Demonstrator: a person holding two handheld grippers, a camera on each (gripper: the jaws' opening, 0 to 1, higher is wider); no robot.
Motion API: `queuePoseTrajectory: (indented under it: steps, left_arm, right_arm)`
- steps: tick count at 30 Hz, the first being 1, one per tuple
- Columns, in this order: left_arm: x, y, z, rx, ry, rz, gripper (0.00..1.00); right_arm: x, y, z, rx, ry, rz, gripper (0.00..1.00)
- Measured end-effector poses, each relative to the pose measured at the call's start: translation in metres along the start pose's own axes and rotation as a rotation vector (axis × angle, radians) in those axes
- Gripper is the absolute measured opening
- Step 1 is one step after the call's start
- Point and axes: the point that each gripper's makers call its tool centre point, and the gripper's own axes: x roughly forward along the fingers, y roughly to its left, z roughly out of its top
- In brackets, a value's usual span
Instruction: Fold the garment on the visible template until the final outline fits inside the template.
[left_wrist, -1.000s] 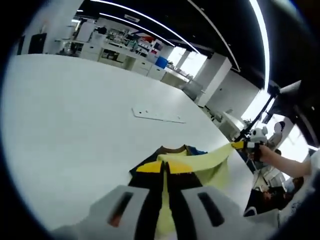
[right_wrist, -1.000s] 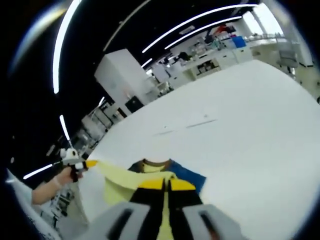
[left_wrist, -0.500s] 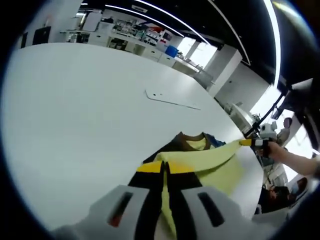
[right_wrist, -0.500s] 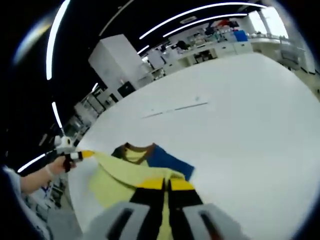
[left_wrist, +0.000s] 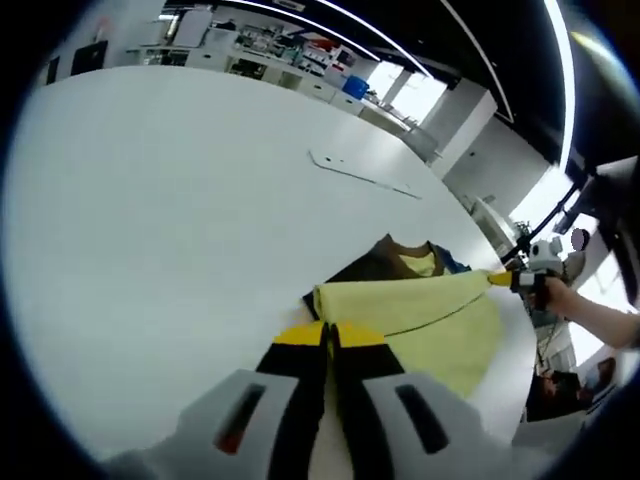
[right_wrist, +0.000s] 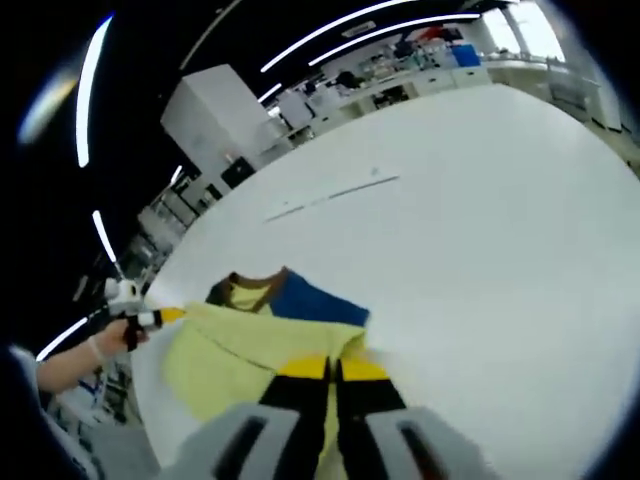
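Observation:
A garment with a pale yellow panel (left_wrist: 420, 325), dark brown collar (left_wrist: 400, 262) and a blue part (left_wrist: 455, 265) lies on the white table (left_wrist: 150, 200). My left gripper (left_wrist: 330, 336) is shut on one end of the yellow hem. The right gripper (left_wrist: 500, 279), held by a hand (left_wrist: 560, 297), pinches the other end, and the hem runs taut between them. In the right gripper view my right gripper (right_wrist: 332, 368) is shut on the yellow fabric (right_wrist: 240, 350), the blue part (right_wrist: 310, 300) lies beyond it, and the left gripper (right_wrist: 168, 317) is at the left.
A thin flat pale sheet (left_wrist: 362, 175) lies on the table beyond the garment, seen as a narrow strip (right_wrist: 330, 193) in the right gripper view. The table edge (left_wrist: 520, 370) runs close by the garment. Cabinets and shelves (left_wrist: 250, 45) stand at the far side of the room.
Both grippers kept hold of the hem and drew back from the collar, which now sits farther from the jaw tips. The yellow panel has come down and spread flatter.

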Motion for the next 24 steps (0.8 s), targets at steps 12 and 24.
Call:
queuePoseTrajectory:
  steps: [12, 24]
  left_arm:
    - [-0.001, -0.001, 0.005, 0.057, -0.02, -0.029, 0.0]
    - [-0.001, -0.015, 0.003, 0.197, -0.016, -0.092, 0.27]
  right_arm:
    - [0.001, 0.009, -0.005, -0.059, 0.008, 0.029, 0.02]
    - [0.0, 0.016, 0.0, -0.172, -0.018, 0.082, 0.36]
